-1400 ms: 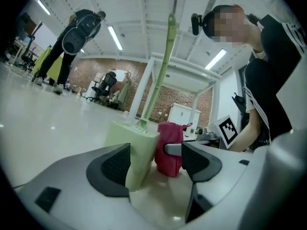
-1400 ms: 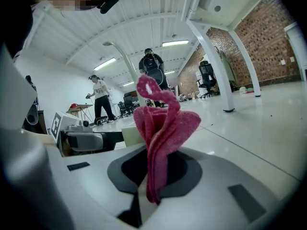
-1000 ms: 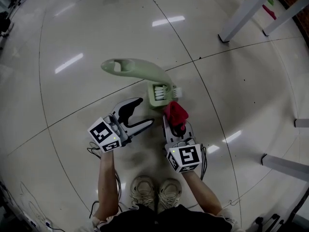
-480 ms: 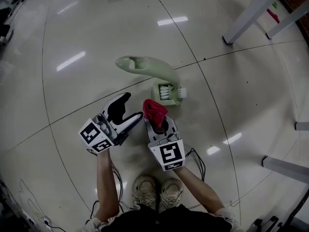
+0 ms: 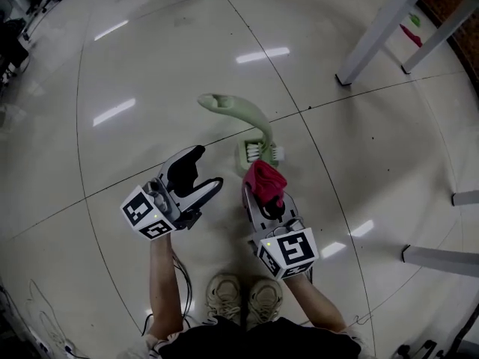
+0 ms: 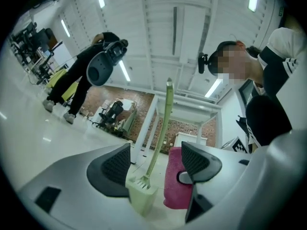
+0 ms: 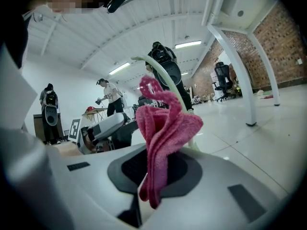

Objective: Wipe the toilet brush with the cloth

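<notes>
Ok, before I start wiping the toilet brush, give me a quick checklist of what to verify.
1. The right tool holds the pink cloth: ok, jaws shut on it.
2. The left tool is free: ok, jaws apart, nothing gripped.
3. The toilet brush sits in its holder: ok, standing on the floor.
4. The left tool lines up with the handle: ok, it shows ahead between the jaws in the left gripper view.
5. The pink cloth touches the toilet brush: cannot tell; it is close beside the holder.
</notes>
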